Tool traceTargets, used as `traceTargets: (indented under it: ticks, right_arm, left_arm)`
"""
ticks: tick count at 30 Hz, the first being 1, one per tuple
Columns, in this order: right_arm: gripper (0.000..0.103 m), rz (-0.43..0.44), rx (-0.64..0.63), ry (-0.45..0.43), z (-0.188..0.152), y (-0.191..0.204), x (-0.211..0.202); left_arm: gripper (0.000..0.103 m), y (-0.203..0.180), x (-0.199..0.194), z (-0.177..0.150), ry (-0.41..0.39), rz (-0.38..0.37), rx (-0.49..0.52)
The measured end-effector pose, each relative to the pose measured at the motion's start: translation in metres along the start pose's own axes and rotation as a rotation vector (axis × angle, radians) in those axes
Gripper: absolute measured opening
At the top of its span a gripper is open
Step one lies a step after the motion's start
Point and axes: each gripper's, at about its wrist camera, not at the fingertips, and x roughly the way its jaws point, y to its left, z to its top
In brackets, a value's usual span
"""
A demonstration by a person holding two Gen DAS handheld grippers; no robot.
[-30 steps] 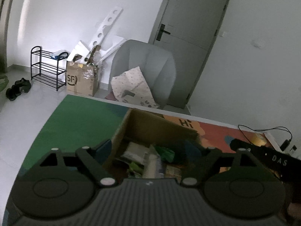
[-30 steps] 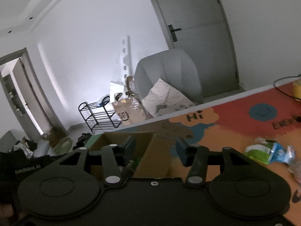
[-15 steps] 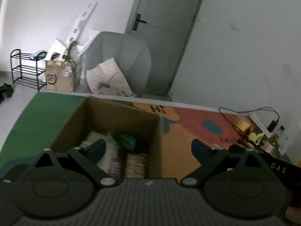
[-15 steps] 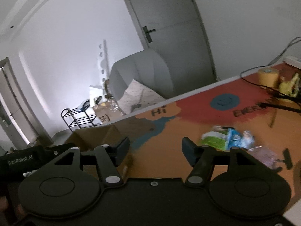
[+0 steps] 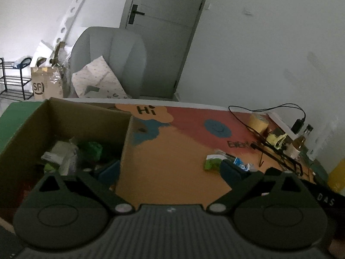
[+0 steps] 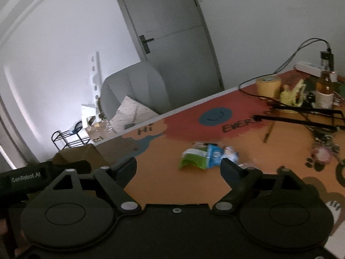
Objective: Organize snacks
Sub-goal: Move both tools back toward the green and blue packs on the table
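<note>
An open cardboard box (image 5: 64, 116) stands at the left of the colourful mat, with several snack packets inside, among them a green one (image 5: 91, 149). A crumpled green-and-blue snack packet (image 5: 212, 161) (image 6: 202, 156) lies loose on the orange part of the mat. My left gripper (image 5: 170, 170) straddles the box's right wall, its jaws opening wide with nothing between the pads. Just short of the loose packet, my right gripper (image 6: 177, 168) hovers with its jaws opening and nothing gripped. The box corner (image 6: 79, 153) shows at the left of the right wrist view.
At the mat's far right stand a yellow tape roll (image 6: 268, 86), a brown bottle (image 6: 324, 90), a black wire rack (image 6: 301, 116) and a cable. Behind the table are a grey chair (image 5: 112, 60) and a door. Small clear wrappers lie right of the packet.
Both views have swung right: the box slid to the left and the loose packet came in front of the fingers. Both pairs of jaws have spread wider.
</note>
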Motion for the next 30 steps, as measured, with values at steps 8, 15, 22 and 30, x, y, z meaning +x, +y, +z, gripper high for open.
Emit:
traceTargets:
  ticks: [8,15,22,30]
  right_arm:
    - [0.088,-0.055,0.019,-0.005,-0.003,-0.03,-0.011]
    - [0.089,-0.087,0.037,0.015,-0.006,-0.054,-0.015]
    - [0.09,-0.101,0.048,0.036,-0.011,-0.073,-0.013]
    - [0.086,-0.098,0.036,0.069,-0.015,-0.08,0.01]
  left_arm:
    - [0.101,-0.023,0.011,-0.003,0.009,-0.034,0.01]
    - [0.101,-0.043,0.022,-0.008,0.039,-0.056,0.033]
    - [0.101,-0.054,0.036,-0.01,0.068,-0.064,0.035]
    - [0.1,-0.066,0.057,-0.009,0.086,-0.086,0.059]
